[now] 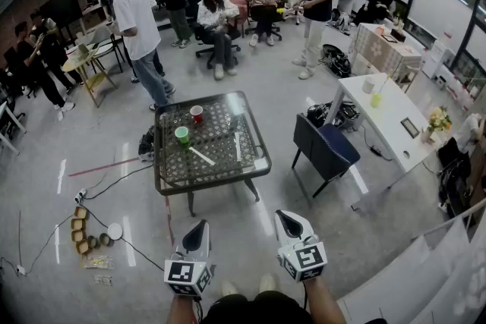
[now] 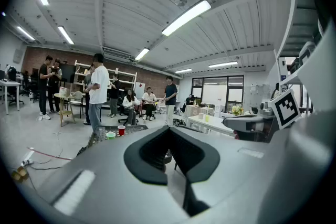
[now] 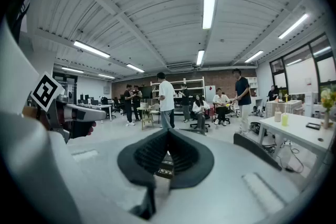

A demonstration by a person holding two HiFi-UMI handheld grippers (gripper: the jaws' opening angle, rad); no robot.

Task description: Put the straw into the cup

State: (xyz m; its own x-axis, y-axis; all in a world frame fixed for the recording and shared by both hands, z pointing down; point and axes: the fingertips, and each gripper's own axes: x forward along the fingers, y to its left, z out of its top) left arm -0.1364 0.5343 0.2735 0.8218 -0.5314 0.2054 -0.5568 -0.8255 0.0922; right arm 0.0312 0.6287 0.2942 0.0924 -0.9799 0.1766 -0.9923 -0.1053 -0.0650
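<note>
Closest in, left gripper (image 1: 199,228) and right gripper (image 1: 285,218) both have their fingers clenched on nothing, well short of the tabletop (image 1: 171,180). Further out, the straw (image 1: 201,155) lies flat near the green cup (image 1: 182,135), with a red cup (image 1: 197,114) behind. I'd step in first, spread one set of fingers, then pinch the straw near one end so it tips upright easily.

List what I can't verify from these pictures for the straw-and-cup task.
- Head view: whether the green cup and red cup are empty; too small.
- Head view: the two pale sticks on the table, likely straws; too small to confirm.
- Right gripper view: cups and sticks hidden behind the shut right tongs.
- Left gripper view: sticks hidden behind the left tongs.
</note>
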